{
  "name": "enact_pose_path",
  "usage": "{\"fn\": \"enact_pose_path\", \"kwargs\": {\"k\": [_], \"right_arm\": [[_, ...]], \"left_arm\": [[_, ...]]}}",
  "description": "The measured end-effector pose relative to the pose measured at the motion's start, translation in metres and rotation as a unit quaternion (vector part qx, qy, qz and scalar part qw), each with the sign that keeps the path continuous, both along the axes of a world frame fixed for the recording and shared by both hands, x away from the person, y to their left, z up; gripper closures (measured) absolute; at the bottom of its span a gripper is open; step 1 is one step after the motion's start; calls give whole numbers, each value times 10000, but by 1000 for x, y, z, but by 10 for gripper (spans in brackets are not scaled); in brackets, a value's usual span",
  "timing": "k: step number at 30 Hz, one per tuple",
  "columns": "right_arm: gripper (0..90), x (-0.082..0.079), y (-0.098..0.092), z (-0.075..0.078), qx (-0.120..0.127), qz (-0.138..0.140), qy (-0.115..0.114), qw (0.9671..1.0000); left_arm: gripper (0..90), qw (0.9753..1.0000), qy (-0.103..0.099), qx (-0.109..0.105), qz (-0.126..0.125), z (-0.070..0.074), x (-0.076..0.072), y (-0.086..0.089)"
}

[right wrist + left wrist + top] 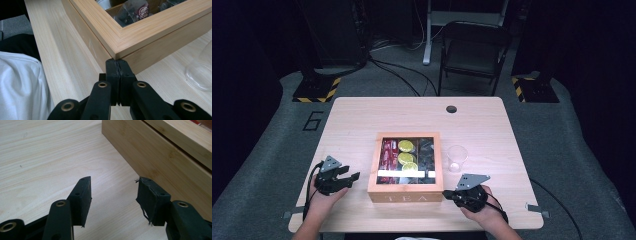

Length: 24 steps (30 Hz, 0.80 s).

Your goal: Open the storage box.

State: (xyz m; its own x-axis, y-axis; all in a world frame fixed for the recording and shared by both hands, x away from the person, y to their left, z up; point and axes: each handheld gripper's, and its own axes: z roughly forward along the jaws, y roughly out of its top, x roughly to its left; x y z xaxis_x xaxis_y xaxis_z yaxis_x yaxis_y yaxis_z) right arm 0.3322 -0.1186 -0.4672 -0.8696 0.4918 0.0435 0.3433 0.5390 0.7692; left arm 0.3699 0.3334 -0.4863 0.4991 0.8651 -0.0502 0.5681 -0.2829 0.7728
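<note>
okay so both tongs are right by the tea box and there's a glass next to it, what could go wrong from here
The right tongs are shut with their tips at the near corner of the wooden tea box, at the lid seam; prying there could skid the box.
The clear plastic cup stands close beside the box and might tip if the box shifts.
The left tongs are open and hold nothing, so nothing braces the box.

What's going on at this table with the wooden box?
A person sits at a wooden table holding a two-jaw gripper in each hand. A wooden tea box with a window lid stands closed between them, a clear plastic cup beside it. The left gripper is open, near the box's left side. The right gripper is shut, its tips at the box's near right corner by the lid seam. Nothing is held yet.
</note>
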Motion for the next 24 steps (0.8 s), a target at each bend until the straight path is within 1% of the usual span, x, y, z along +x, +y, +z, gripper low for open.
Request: {"fn": "enact_pose_path", "kwargs": {"k": [1,3,4,5,6,7,8,9,10,11,12,13,14,15,16,17,18,19,20,21,22,24], "right_arm": [[889,0,1,1,33,-55,-27,10000],[890,2,2,3,34,-4,-24,10000],[890,2,2,3,84,-19,-5,10000],[890,3,2,4,113,-9,-11,9999],[891,3,3,5,179,-65,11,9998],[890,5,3,6,181,13,-12,9998],[891,5,4,7,206,-18,-9,9998],[891,5,4,8,224,-10,-43,9997],[891,5,5,9,275,-37,-10,9996],[891,6,5,10,318,-22,-37,9995],[891,7,5,11,333,-20,-14,9994],[892,8,5,12,400,12,-64,9992],[892,8,5,14,471,-53,-39,9989],[892,9,5,15,506,-2,-40,9987],[893,11,5,16,579,-3,-67,9983],[892,11,6,17,650,-47,-45,9979],[893,12,6,18,673,-20,-76,9977],[893,12,6,18,673,-20,-76,9977],[893,12,6,19,719,-41,-121,9973],[893,13,7,20,754,-35,-130,9971],[894,12,6,20,781,-60,-95,9969],[894,13,6,21,834,-40,-114,9964]], "left_arm": [[449,10000,-43,-1,-1,0,-1,0],[449,10000,-37,-6,-24,2,-3,0],[449,10000,-91,-19,2,2,-5,0],[449,10000,-69,-41,-23,4,-6,0],[449,9999,-87,-38,-41,5,-8,0],[450,9999,-87,-38,-41,5,-8,0],[449,9998,-164,-89,-74,8,-12,-2],[449,9997,-195,-95,-101,11,-14,-3],[450,9996,-234,-115,-147,13,-17,-4],[450,9993,-284,-155,-190,16,-19,-5],[451,9989,-351,-185,-242,18,-21,-6],[451,9985,-390,-185,-326,21,-24,-8],[451,9979,-464,-196,-400,23,-26,-10],[451,9979,-464,-196,-400,23,-26,-10],[453,9965,-563,-192,-584,28,-31,-15],[454,9957,-595,-183,-687,30,-33,-17],[455,9949,-621,-190,-772,32,-35,-21],[458,9949,-621,-190,-772,32,-35,-21],[460,9929,-702,-156,-953,36,-38,-27],[462,9929,-702,-156,-953,36,-38,-27],[463,9911,-748,-113,-1099,38,-41,-34],[471,9908,-728,-75,-1141,39,-42,-40]]}}
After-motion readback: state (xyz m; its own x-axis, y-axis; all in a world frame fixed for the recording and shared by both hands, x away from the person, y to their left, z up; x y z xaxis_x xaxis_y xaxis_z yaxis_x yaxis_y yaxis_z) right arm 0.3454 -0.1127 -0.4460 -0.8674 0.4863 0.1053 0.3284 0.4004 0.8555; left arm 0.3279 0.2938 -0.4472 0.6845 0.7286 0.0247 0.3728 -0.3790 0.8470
